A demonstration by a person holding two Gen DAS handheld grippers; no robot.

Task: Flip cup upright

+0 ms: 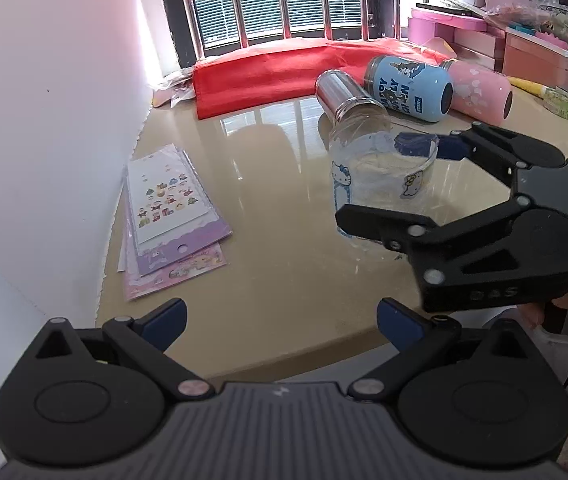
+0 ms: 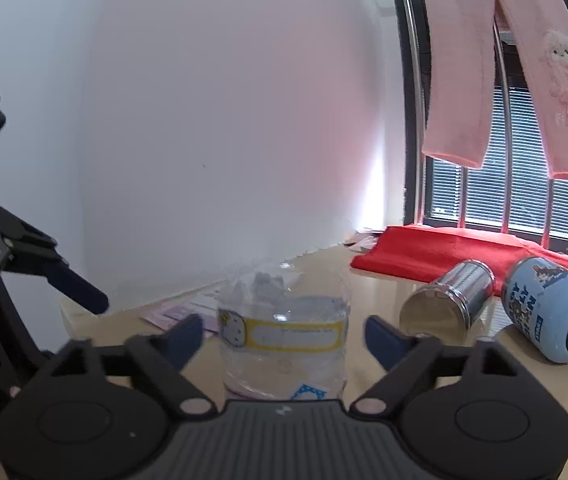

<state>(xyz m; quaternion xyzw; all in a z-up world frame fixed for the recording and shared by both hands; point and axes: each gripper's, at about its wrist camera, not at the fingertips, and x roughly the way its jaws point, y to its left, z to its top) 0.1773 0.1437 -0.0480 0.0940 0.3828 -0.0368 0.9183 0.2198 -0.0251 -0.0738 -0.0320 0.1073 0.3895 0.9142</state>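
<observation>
A clear plastic cup (image 1: 380, 176) with Hello Kitty stickers stands upright on the beige table (image 1: 267, 216), mouth up. In the right wrist view the cup (image 2: 284, 336) sits between my right gripper's (image 2: 284, 336) spread fingers, which do not touch it. In the left wrist view the right gripper (image 1: 380, 184) reaches in from the right, its jaws on either side of the cup. My left gripper (image 1: 279, 320) is open and empty, low over the table's near edge, well short of the cup.
A steel cup (image 1: 344, 92), a blue cup (image 1: 412, 84) and a pink cup (image 1: 480, 90) lie on their sides behind. A red cloth (image 1: 267, 72) lies by the window. Sticker sheets (image 1: 167, 216) lie at the left by the white wall. Boxes (image 1: 524, 48) crowd the back right.
</observation>
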